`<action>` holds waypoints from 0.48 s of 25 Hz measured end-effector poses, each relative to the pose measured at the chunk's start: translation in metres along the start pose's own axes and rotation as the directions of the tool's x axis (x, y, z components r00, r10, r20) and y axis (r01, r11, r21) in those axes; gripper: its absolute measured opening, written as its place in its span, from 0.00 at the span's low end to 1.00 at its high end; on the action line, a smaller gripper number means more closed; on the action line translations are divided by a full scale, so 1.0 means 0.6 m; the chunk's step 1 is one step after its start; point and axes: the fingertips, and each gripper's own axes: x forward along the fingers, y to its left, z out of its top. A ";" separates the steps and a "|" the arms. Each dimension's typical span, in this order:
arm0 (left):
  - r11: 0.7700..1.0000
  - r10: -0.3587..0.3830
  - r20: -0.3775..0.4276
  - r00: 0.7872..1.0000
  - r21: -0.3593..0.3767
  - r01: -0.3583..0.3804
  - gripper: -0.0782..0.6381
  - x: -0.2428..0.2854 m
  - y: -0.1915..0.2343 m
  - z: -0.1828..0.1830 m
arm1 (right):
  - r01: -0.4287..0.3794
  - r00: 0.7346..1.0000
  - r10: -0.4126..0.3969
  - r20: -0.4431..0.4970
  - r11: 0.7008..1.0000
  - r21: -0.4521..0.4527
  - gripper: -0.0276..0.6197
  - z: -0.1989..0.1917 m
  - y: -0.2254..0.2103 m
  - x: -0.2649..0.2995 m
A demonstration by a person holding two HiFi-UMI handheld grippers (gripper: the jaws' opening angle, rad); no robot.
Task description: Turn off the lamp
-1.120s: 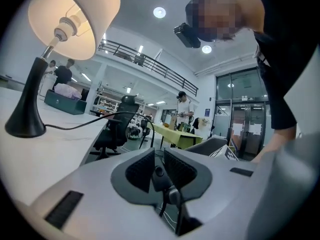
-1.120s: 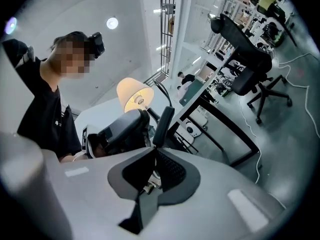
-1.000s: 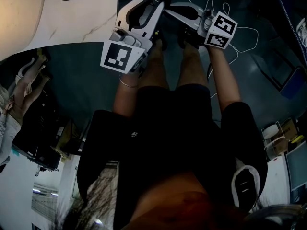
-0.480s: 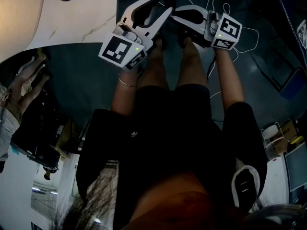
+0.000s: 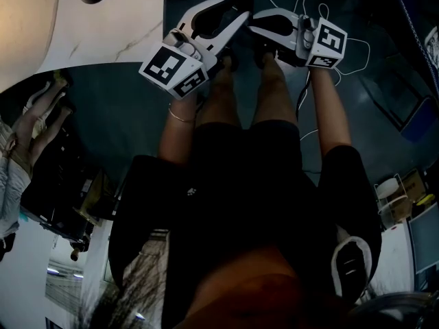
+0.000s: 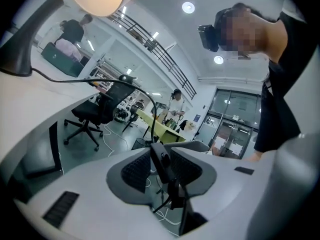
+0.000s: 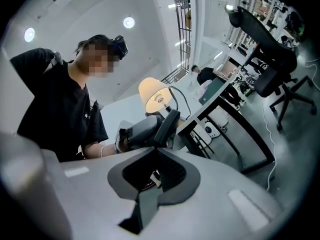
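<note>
Jaws of the left gripper point(image 5: 235, 11) have just parted wide, freeing the black cord switch point(image 6: 161, 163) that the right gripper point(image 5: 255, 20) pinches tight (top centre of the head view), yet the lamp point(image 5: 27, 26), upper left there, looks lit, so another press seems needed.

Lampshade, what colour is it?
Cream, glowing warm yellow. The lampshade shows best in the right gripper view.

Head view dim; gripper views bright, ceiling lights point(image 6: 188, 6), fisheye-warped edges.
</note>
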 end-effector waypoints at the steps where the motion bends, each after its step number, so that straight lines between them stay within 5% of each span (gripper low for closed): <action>1: 1.000 0.002 -0.006 1.000 0.003 -0.002 0.28 0.000 0.000 -0.001 | -0.001 1.000 0.001 -0.002 1.000 0.003 0.06 -0.002 0.000 -0.001; 12: 0.998 0.028 -0.032 0.999 0.056 -0.027 0.25 0.000 0.003 -0.015 | 0.034 0.999 -0.033 -0.020 0.999 0.013 0.06 -0.017 -0.018 -0.007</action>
